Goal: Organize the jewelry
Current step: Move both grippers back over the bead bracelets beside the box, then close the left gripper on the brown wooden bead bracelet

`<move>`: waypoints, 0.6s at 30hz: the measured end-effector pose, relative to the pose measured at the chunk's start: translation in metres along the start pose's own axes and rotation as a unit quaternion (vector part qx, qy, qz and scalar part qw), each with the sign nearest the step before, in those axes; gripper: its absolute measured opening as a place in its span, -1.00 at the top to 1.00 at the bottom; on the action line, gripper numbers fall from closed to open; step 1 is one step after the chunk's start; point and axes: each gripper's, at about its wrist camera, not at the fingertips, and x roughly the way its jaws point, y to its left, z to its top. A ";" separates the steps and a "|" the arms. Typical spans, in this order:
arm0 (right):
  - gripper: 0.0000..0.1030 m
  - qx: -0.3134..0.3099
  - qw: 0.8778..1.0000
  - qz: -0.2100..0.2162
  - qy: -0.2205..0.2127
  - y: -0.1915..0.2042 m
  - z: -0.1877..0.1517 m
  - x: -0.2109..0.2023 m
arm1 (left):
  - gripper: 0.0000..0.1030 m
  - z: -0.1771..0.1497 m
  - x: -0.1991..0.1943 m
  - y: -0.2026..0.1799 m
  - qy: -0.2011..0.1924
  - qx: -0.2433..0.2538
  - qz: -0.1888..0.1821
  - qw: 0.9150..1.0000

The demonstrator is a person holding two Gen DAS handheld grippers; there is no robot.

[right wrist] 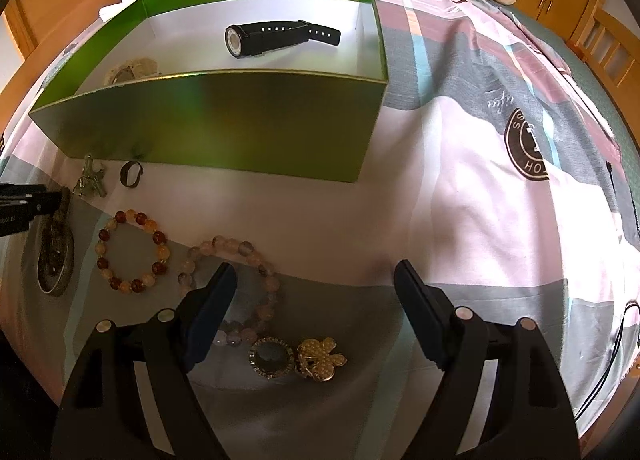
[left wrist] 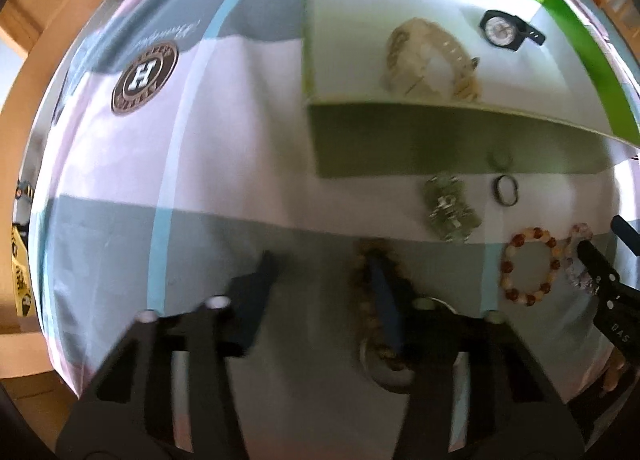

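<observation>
Jewelry is mostly unsorted: a black watch (right wrist: 276, 37) and one gold piece (left wrist: 430, 59) lie in the green box (right wrist: 224, 119), several bracelets (right wrist: 132, 252) remain on the bed (right wrist: 460, 219), the left tool (left wrist: 320, 280) straddles a wooden bead bracelet (left wrist: 370, 300) with one finger inside its loop, grip unclear, and the right tool (right wrist: 316, 280) gapes empty.

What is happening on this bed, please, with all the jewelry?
A person is sorting jewelry with two handheld grippers. The left gripper has one finger inside a brown bead bracelet, jaws not yet pinching it. The right gripper hovers open above a pale bead bracelet. A black watch already lies in the green box.
</observation>
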 end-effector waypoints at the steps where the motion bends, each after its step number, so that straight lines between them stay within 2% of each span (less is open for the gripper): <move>1: -0.55 0.001 1.000 0.000 0.000 0.000 0.000 0.000 | 0.46 0.000 -0.002 -0.001 -0.005 0.002 0.002 1.000; 3: -0.55 0.002 1.000 0.000 0.000 -0.001 0.000 0.000 | 0.74 0.002 -0.002 -0.003 -0.015 0.001 0.008 1.000; 5: -0.55 0.003 1.000 0.000 -0.001 -0.002 -0.001 -0.001 | 0.82 -0.002 -0.008 -0.009 -0.018 -0.009 0.005 1.000; 9: -0.55 0.006 1.000 -0.001 -0.004 -0.005 -0.001 -0.002 | 0.84 0.004 -0.008 0.009 -0.017 -0.054 -0.030 0.998; 11: -0.55 0.010 1.000 -0.001 -0.004 -0.007 -0.001 -0.003 | 0.83 0.008 -0.007 0.024 -0.025 -0.074 -0.021 0.997; 13: -0.55 0.012 1.000 -0.001 -0.005 -0.008 -0.001 -0.004 | 0.83 0.009 -0.009 0.032 -0.028 -0.080 -0.014 0.996; 16: -0.55 0.015 1.000 0.005 -0.013 -0.010 0.000 -0.007 | 0.80 0.010 -0.009 0.034 -0.021 -0.080 -0.024 0.996; 18: -0.55 0.008 1.000 0.010 -0.016 -0.008 0.000 -0.008 | 0.64 0.011 -0.008 0.029 -0.019 -0.065 -0.017 0.998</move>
